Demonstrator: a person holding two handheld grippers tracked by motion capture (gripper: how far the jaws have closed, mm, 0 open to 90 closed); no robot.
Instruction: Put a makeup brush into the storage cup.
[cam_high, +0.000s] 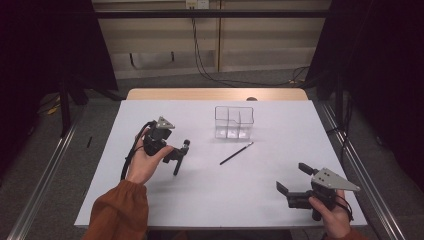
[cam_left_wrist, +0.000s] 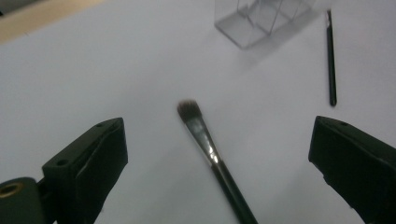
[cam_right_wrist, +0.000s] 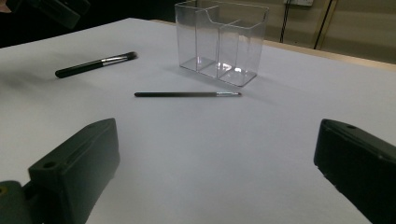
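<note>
While both jaws stand spread wide with nothing between them, the left gripper hovers over the white table sheet, held in the person's left hand. Just below it lies a thick black-handled makeup brush with a silver ferrule and brown bristles; in the left gripper view the brush sits on the sheet between the two jaws, untouched, bristles pointing away from the camera. Right gripper sits near the front right corner of the sheet, in the person's right hand, jaws also wide apart and empty, well apart from both brushes. Thin black brush with a small pale tip lies flat near the centre of the sheet, angled, tip toward the clear plastic organiser box with inner dividers. Tip is near the box's front edge, not touching as far as the right gripper view shows. Box stands upright and empty, beyond both brushes. Thick brush is left of the thin one in the right gripper view, apart from it.
</note>
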